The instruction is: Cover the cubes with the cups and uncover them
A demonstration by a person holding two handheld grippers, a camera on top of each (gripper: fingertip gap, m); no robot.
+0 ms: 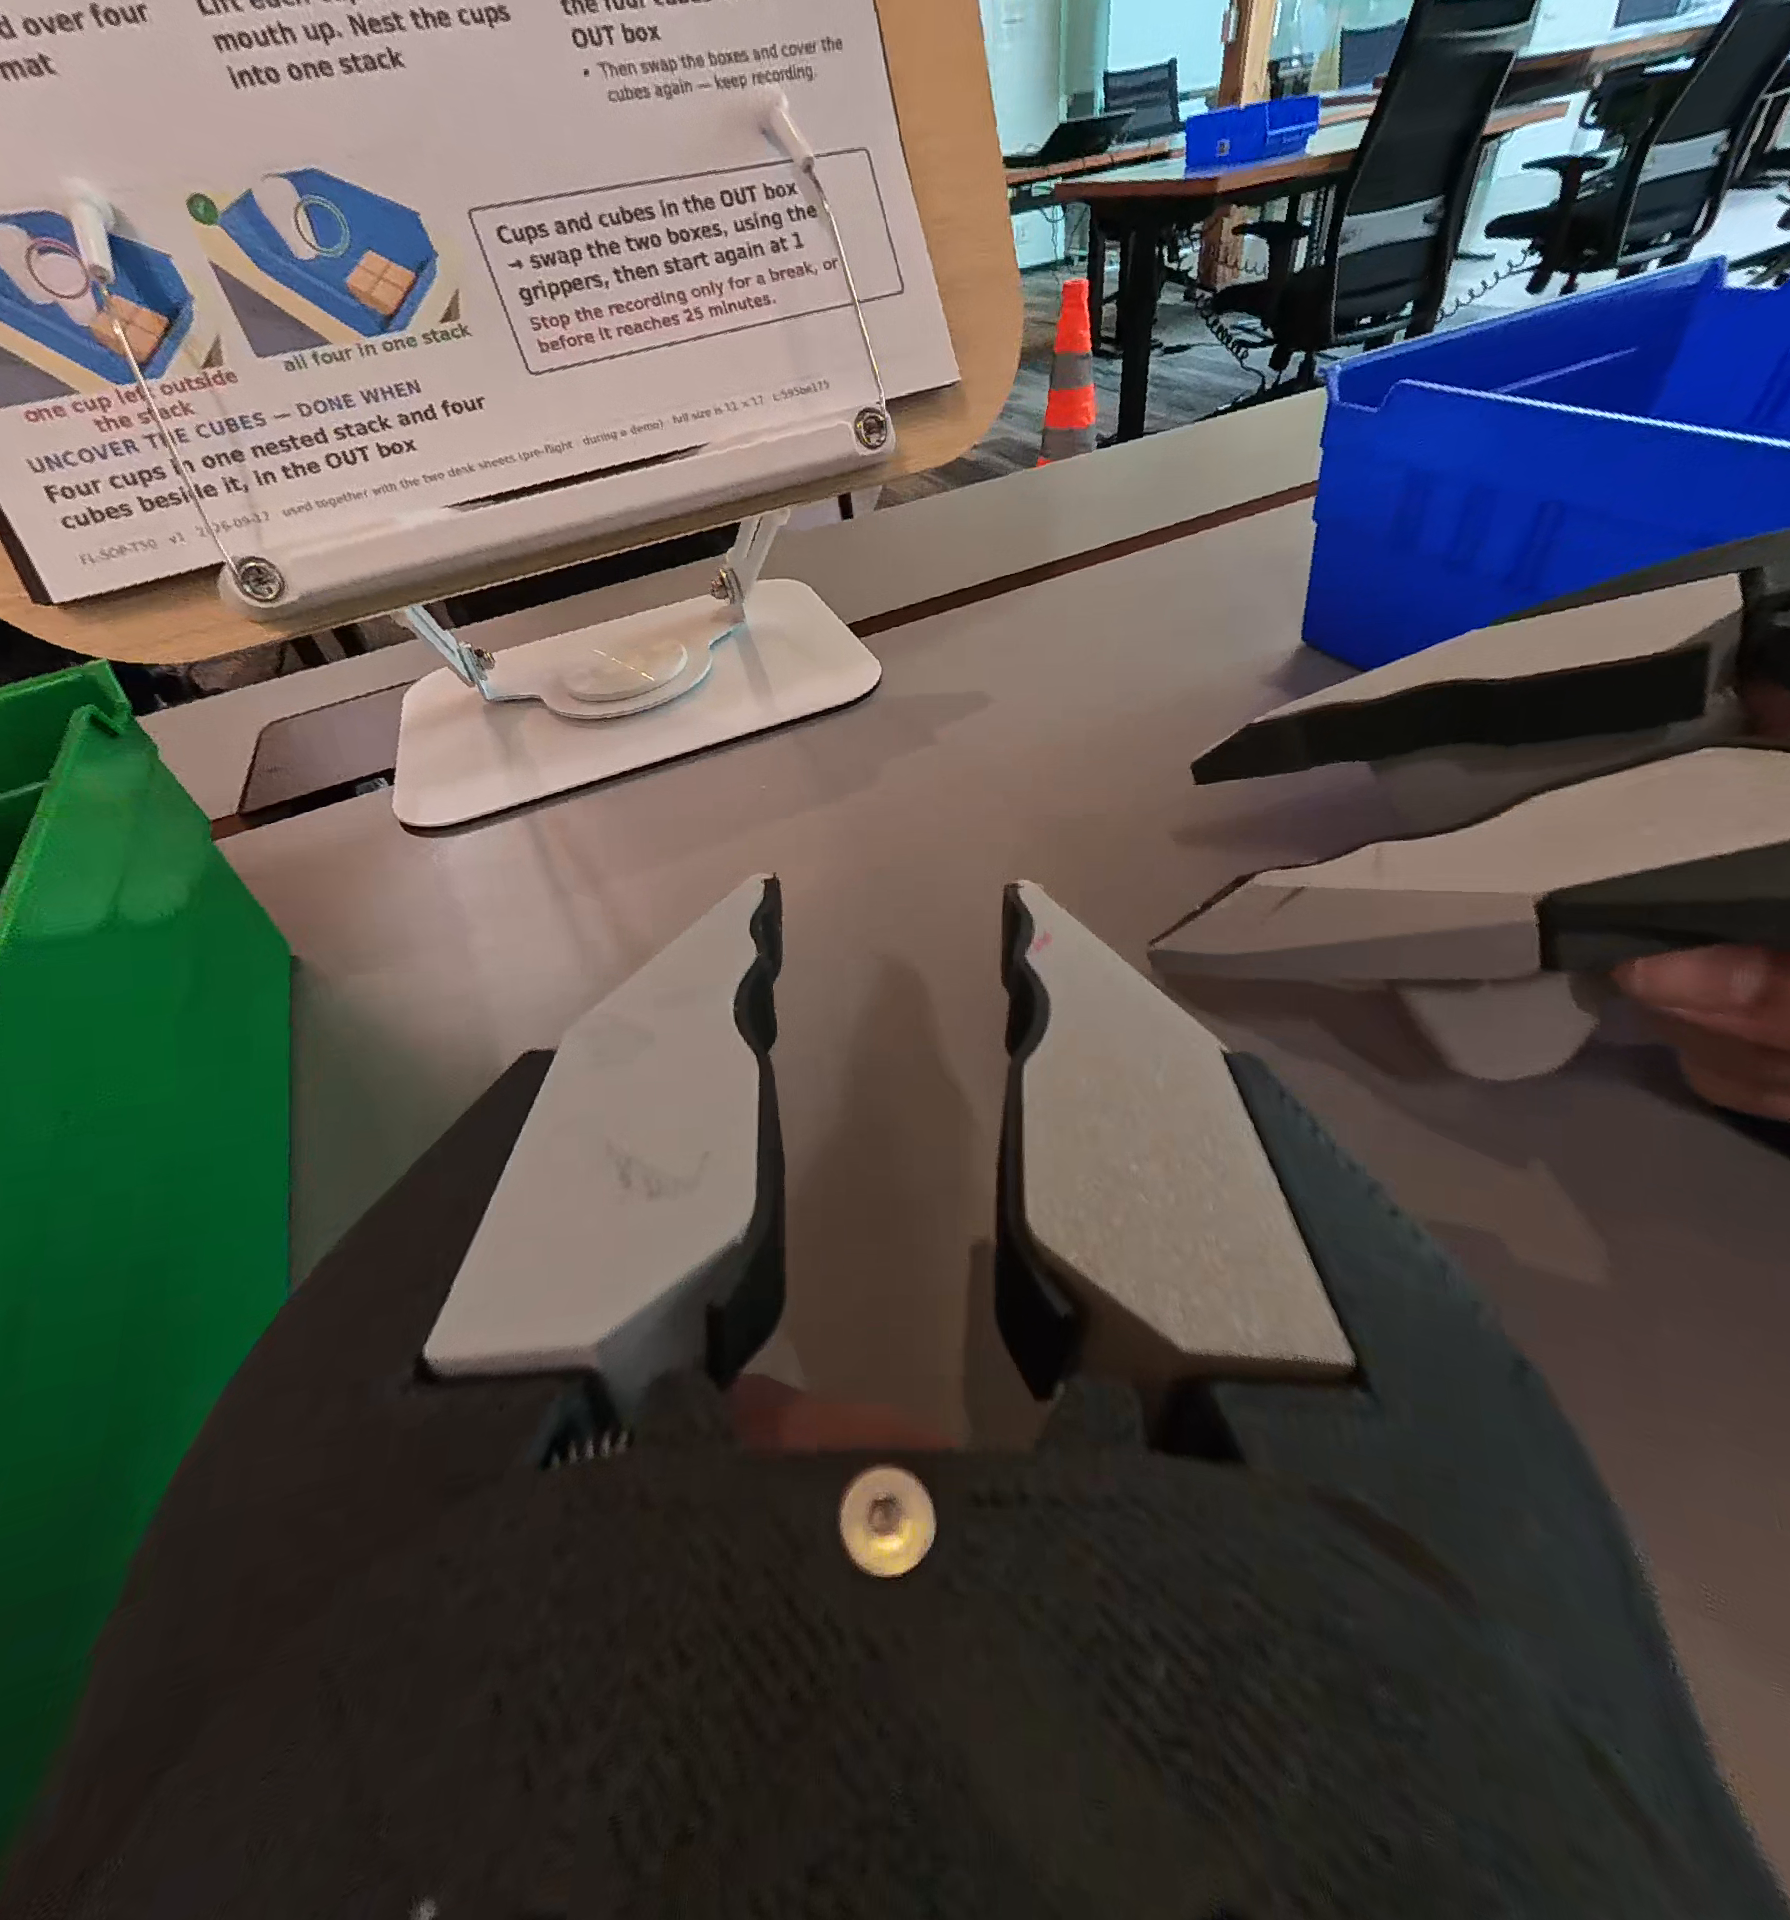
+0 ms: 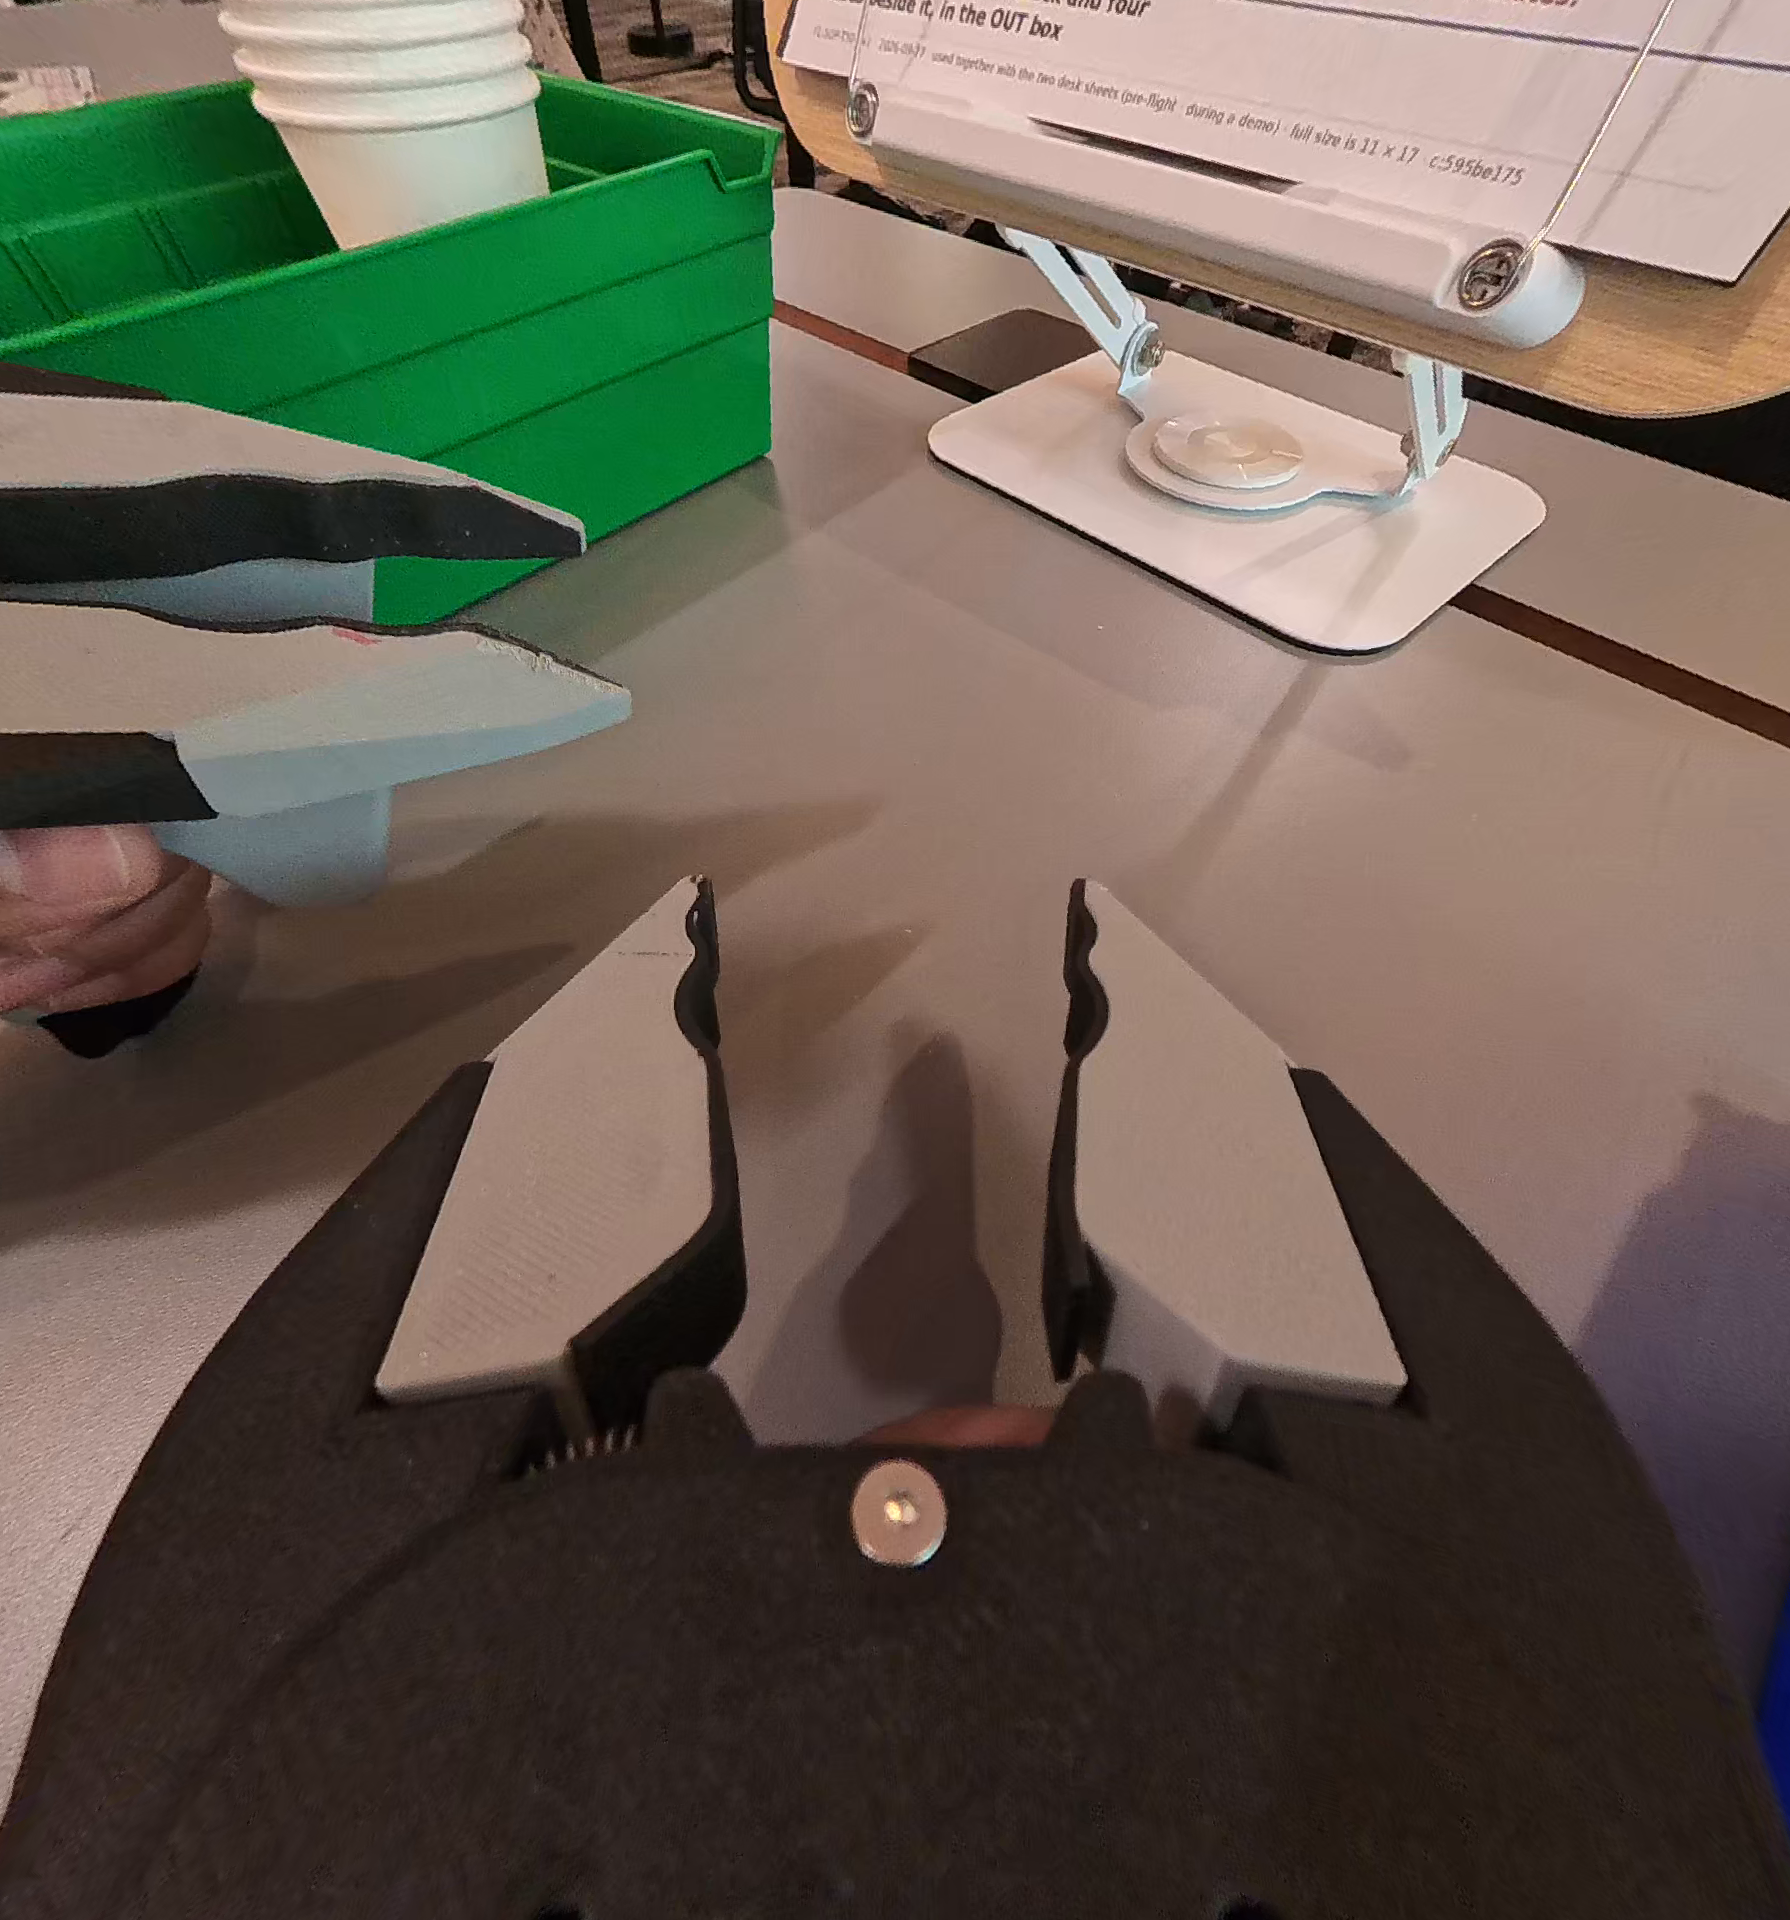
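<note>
Open-plan office behind, with black chairs [image 1: 1442,156] and an orange cone [image 1: 1070,364]; up front, a smooth grey desk [image 2: 1182,883], bare in the middle. Flanked by two bins: a green bin [image 2: 558,343] on the left side, a blue bin [image 1: 1514,488] on the right, probably set wide apart to leave the middle free for laying out the work. Propped at the back on a white stand [image 1: 642,707], a printed instruction sheet [image 1: 455,260], tilted toward the operator, presumably for easy reading mid-task.

White cups [image 2: 403,125] nested in one stack, standing upright inside the green bin, rims up. No cubes visible in either view; whether lying inside a bin, cannot tell. Judged from that: nothing laid out or covered on the desk at this point.

Left gripper [image 1: 891,894] hovering low over the bare desk just beside the green bin, fingers parted moderately, nothing between them and nothing touched. Right gripper [image 2: 891,894] over the desk's middle, fingers spread somewhat wider, likewise empty, only desk showing in the gap. Both pointed inward and close to each other, each showing at the edge of the other's view, held by a hand [image 2: 49,925] underneath.
</note>
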